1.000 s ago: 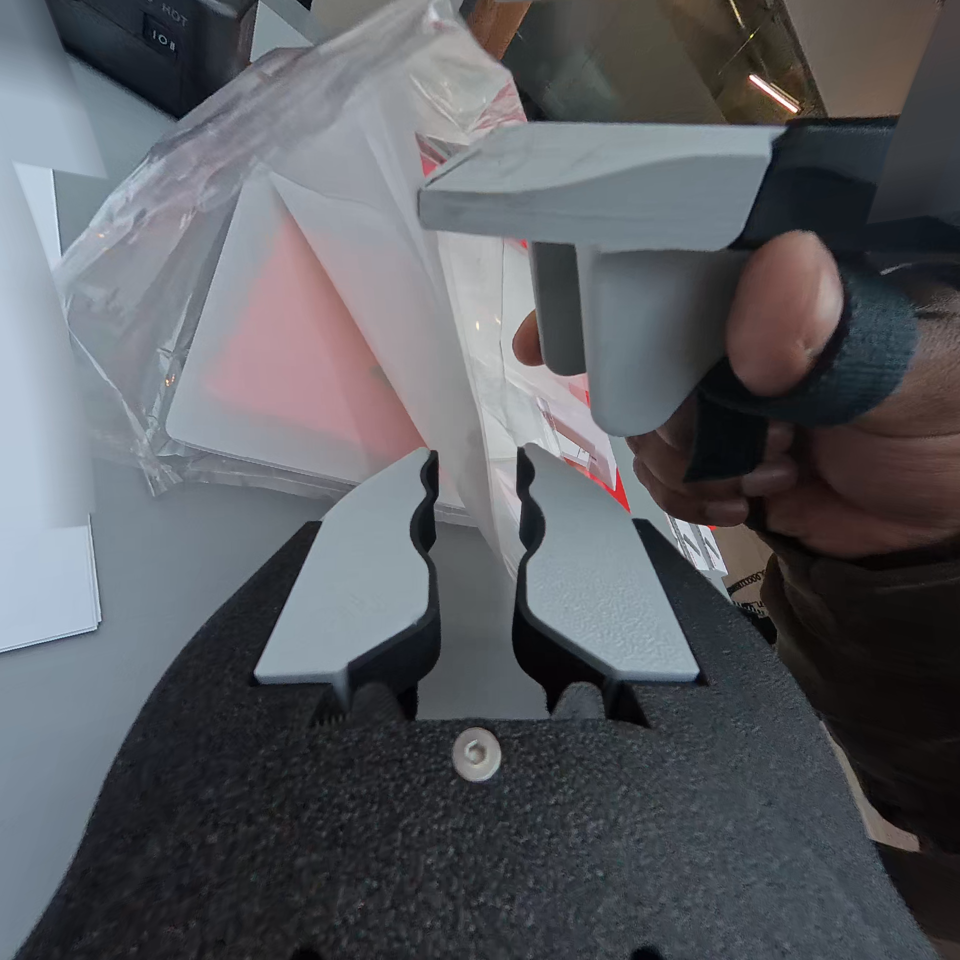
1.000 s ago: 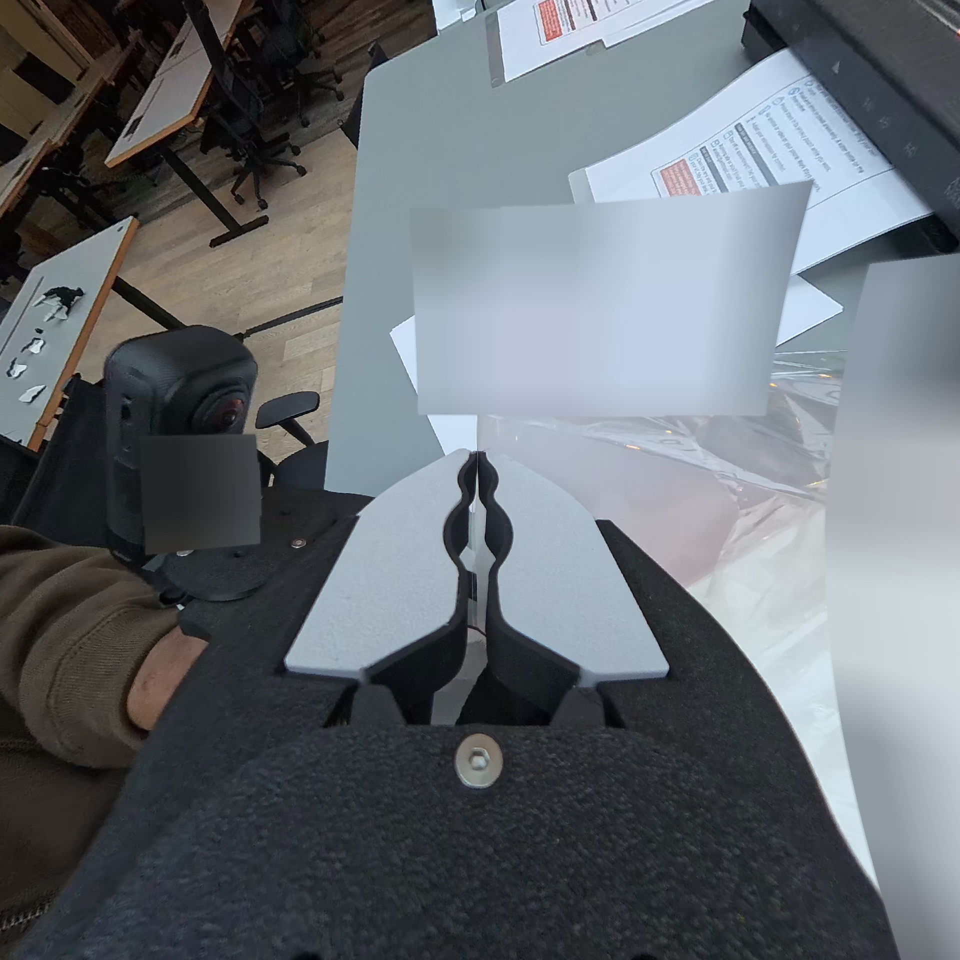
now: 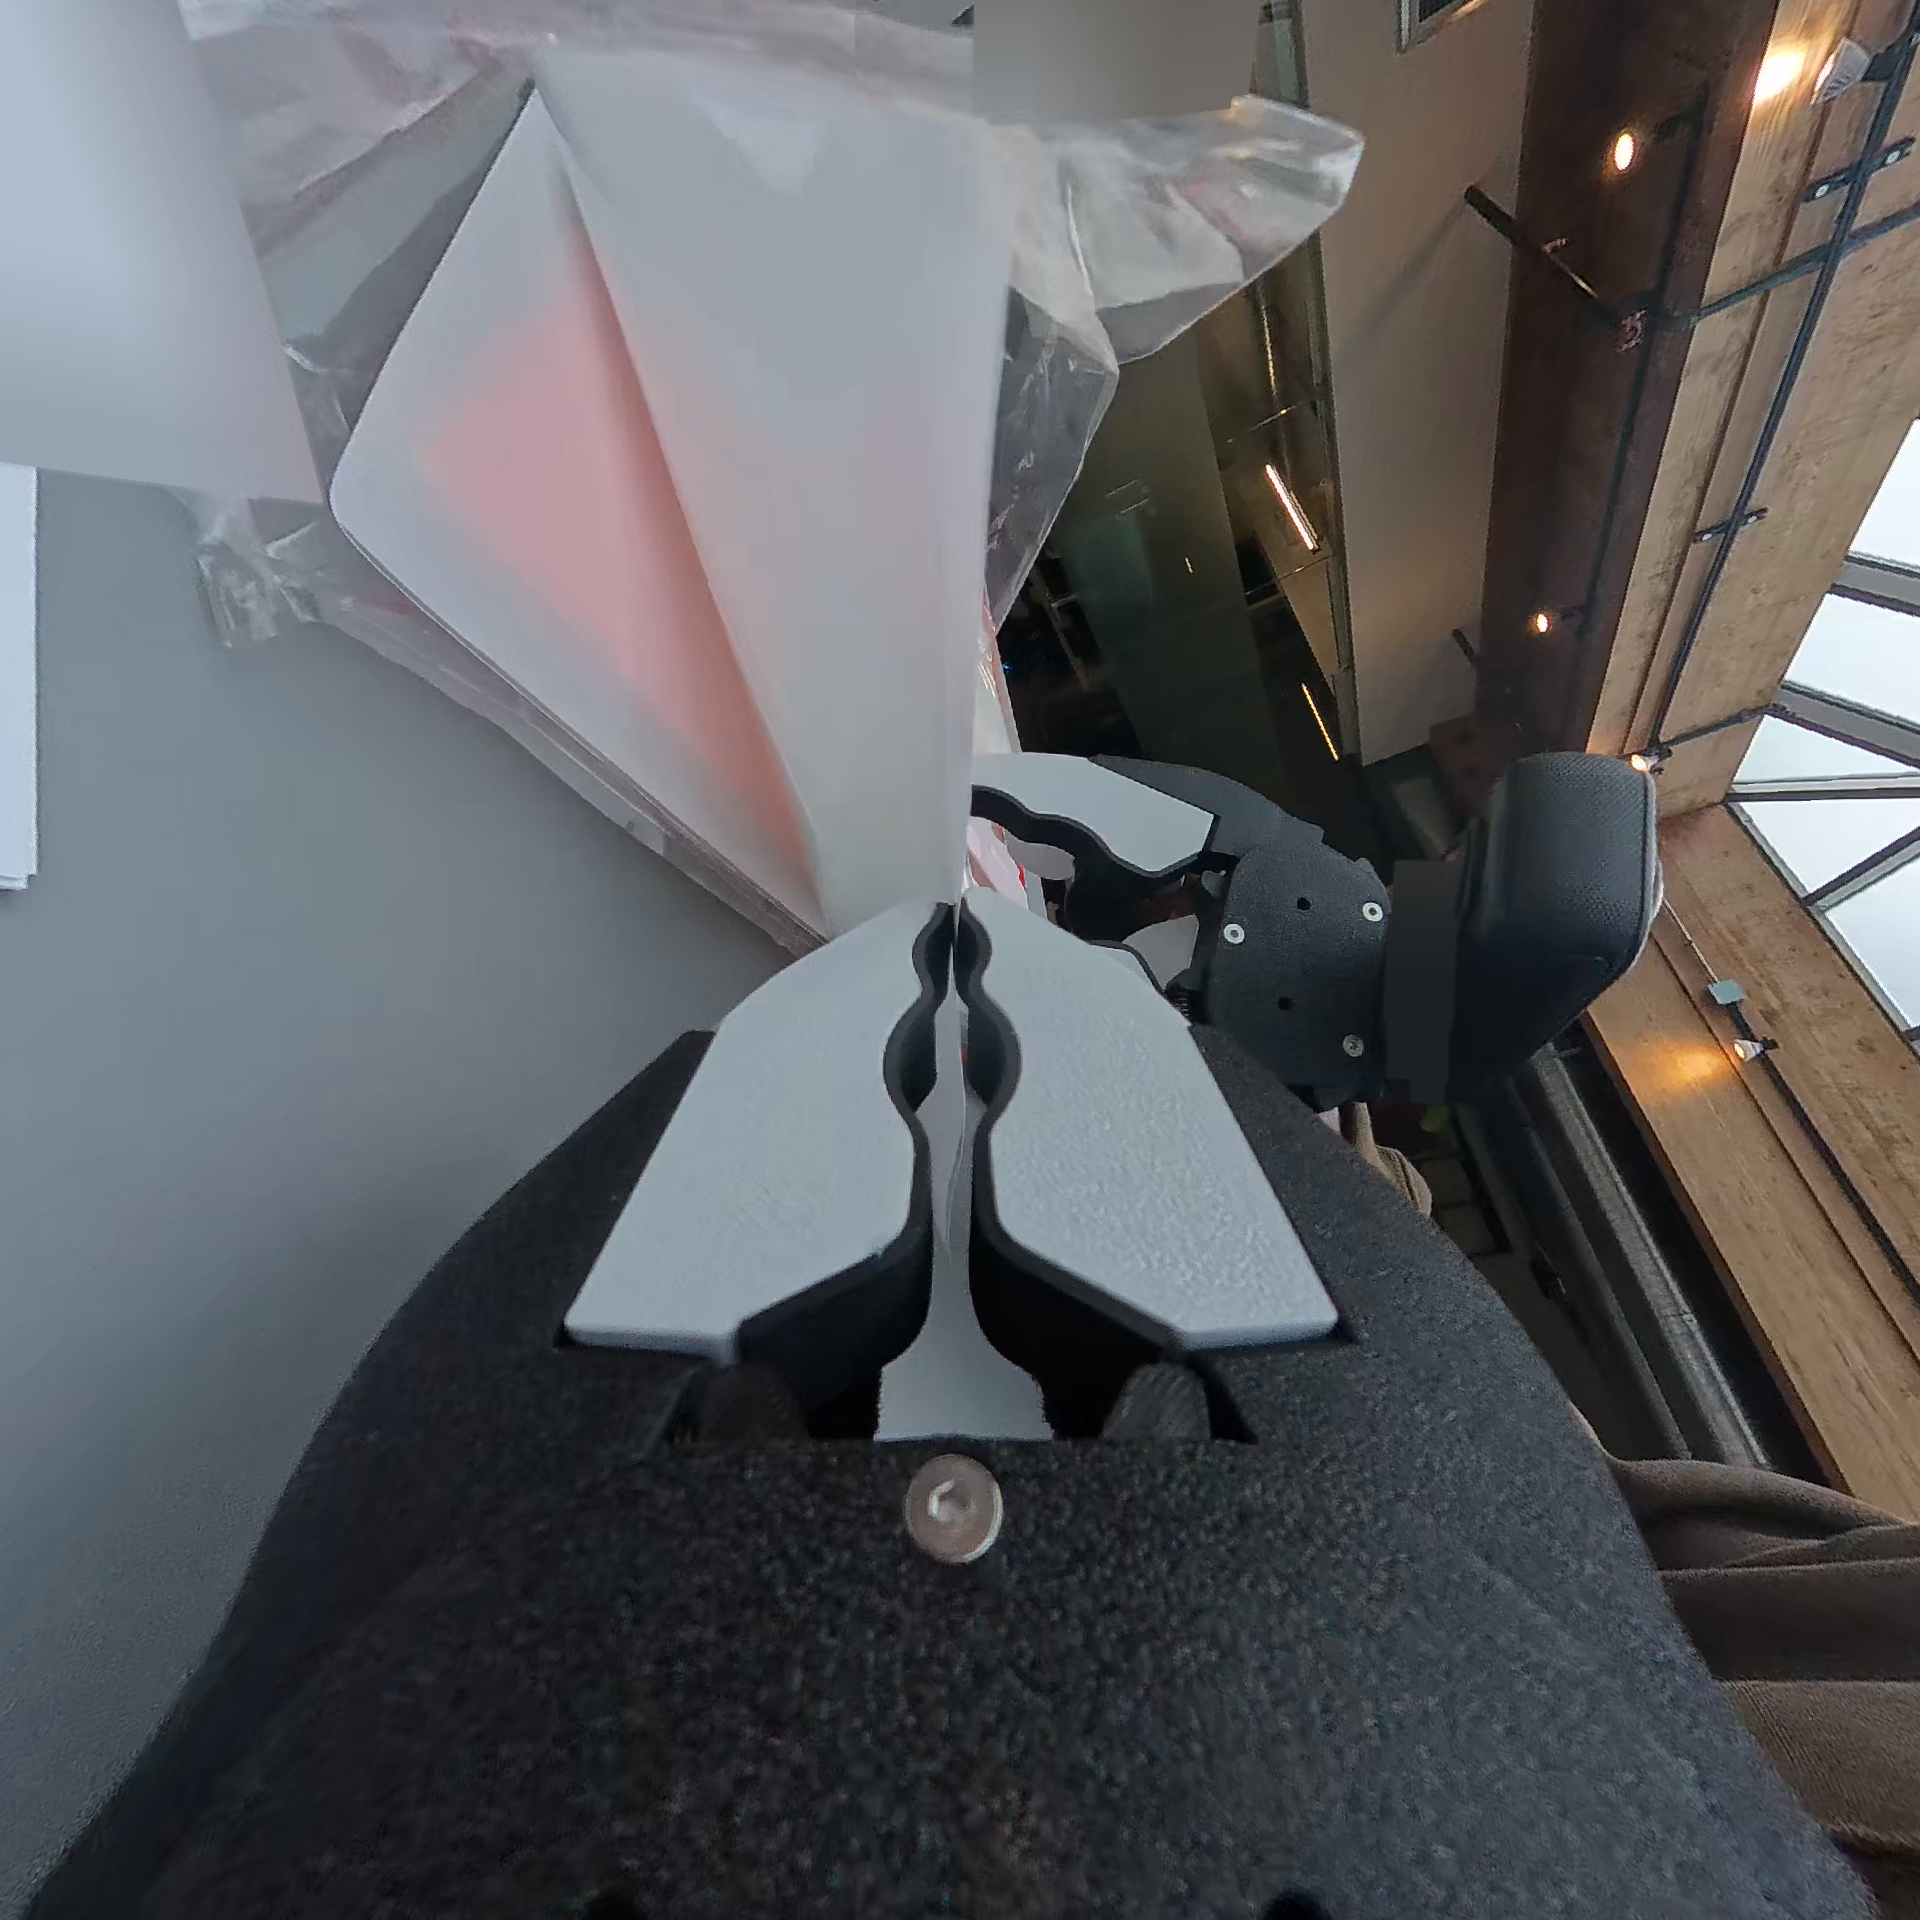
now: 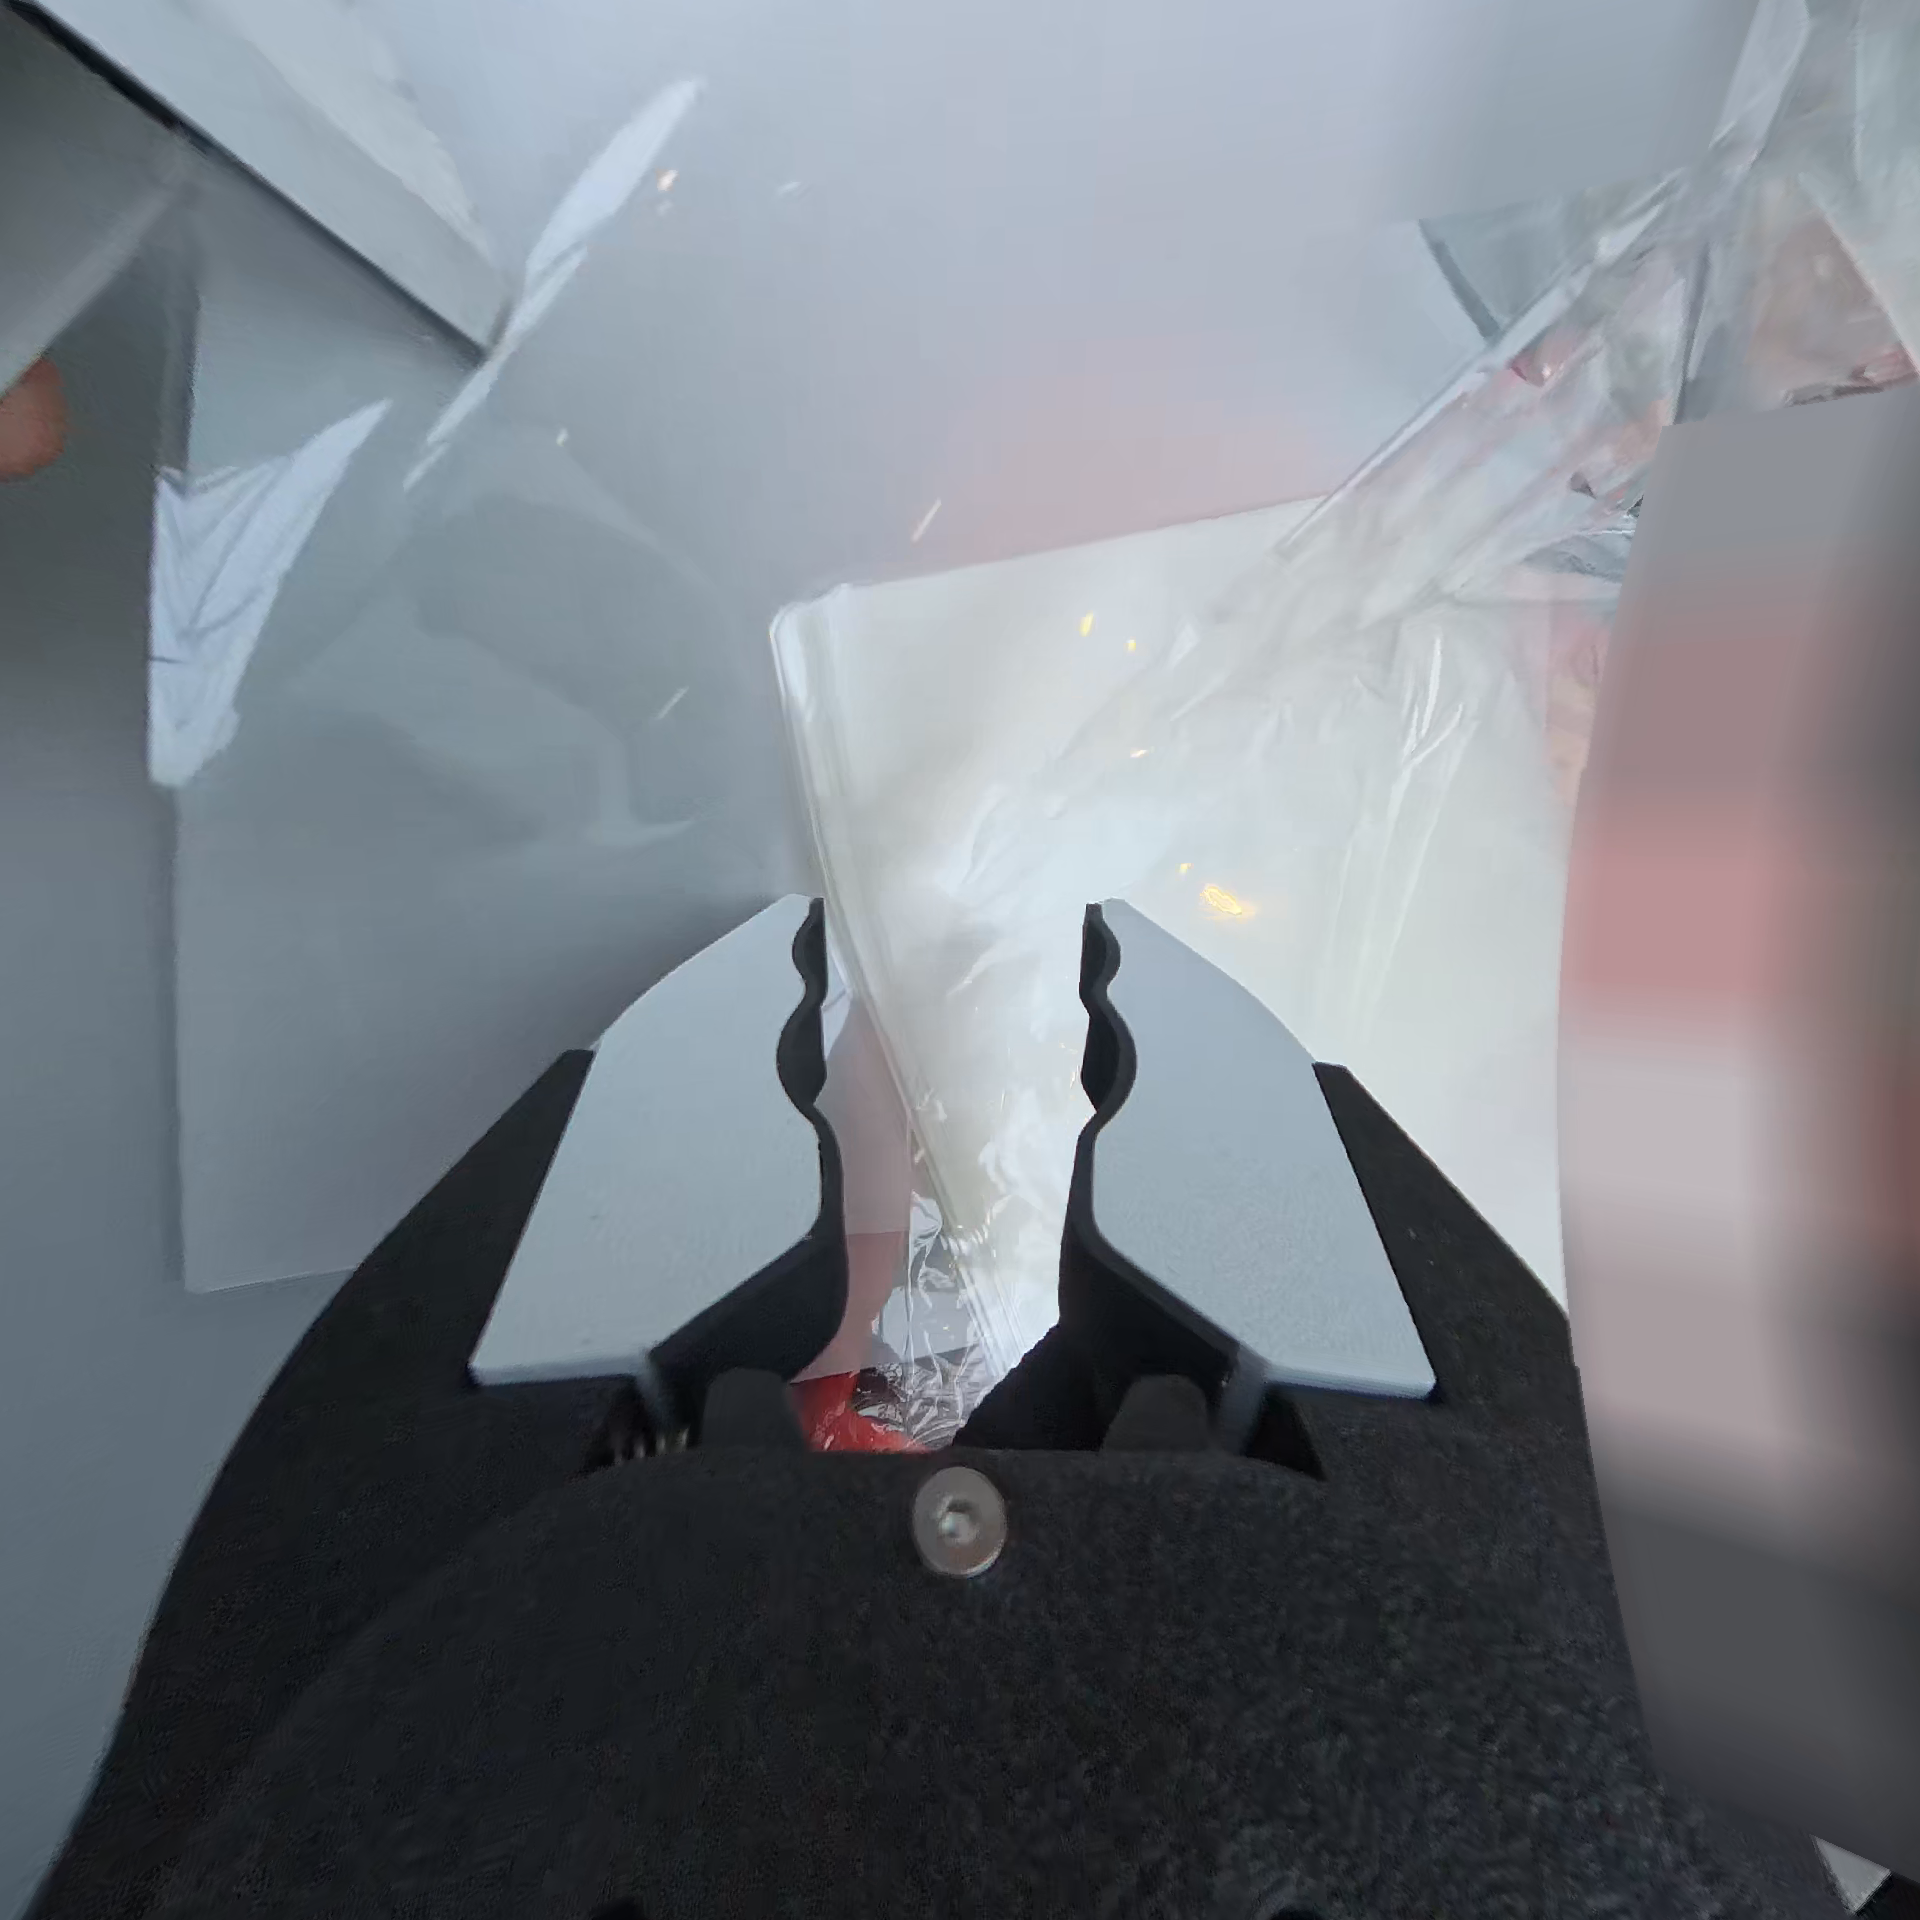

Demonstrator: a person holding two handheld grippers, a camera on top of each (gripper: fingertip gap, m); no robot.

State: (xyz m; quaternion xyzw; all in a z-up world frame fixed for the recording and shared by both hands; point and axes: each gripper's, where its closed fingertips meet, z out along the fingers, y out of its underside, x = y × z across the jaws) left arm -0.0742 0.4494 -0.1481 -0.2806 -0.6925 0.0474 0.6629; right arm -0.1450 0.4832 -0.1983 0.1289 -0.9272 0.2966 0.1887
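White sheet [image 3: 790, 436] pinched edge-on in my left tongs [image 3: 951, 920], rising from clear bag [image 3: 1164, 208] over grey counter [image 3: 260, 935]; right tongs [image 4: 951, 914] wide, straddling bag's crinkled film, gripping nothing

Grey table [image 3: 260, 935], wooden beams [image 3: 1704, 520], ceiling lights [image 3: 1779, 64]

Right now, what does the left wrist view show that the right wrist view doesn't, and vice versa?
Left wrist view only: the left gripper shut on a thin white sheet, the bare grey tabletop, and the right gripper seen from outside, beyond it wooden beams and windows.

Right wrist view only: the right gripper from behind, its jaws open over a stack of white sheets under crinkled film; a red patch low between them.

Both: the clear plastic bag around white sheets with a pink tint.
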